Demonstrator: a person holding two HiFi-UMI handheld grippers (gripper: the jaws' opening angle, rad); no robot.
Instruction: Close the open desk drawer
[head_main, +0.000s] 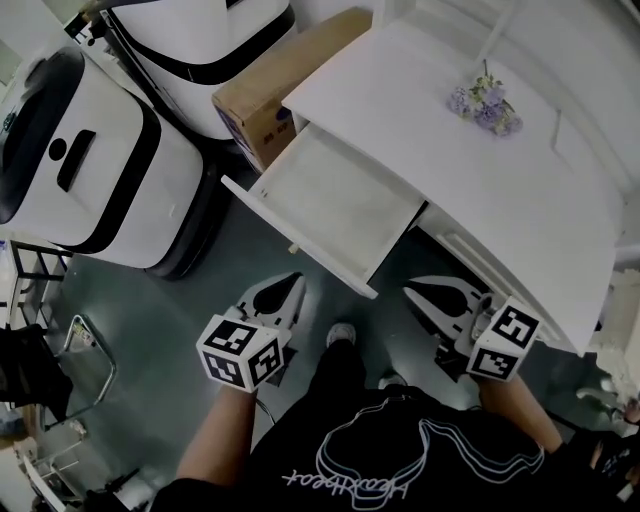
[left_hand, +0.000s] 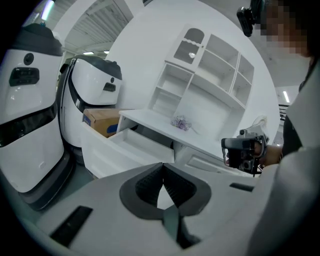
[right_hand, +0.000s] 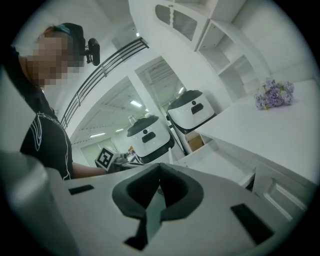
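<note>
One drawer (head_main: 340, 205) (open), one desk (head_main: 470, 190)

Left tongs (head_main: 293, 284) and right tongs (head_main: 414, 291), jaws together, empty, side by side, tips forward.

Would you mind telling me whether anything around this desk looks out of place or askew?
Only the drawer stands out: it is pulled far out of the white desk and looks empty. A sprig of purple flowers lies loose on its top; nothing looks spilled or damaged.
</note>
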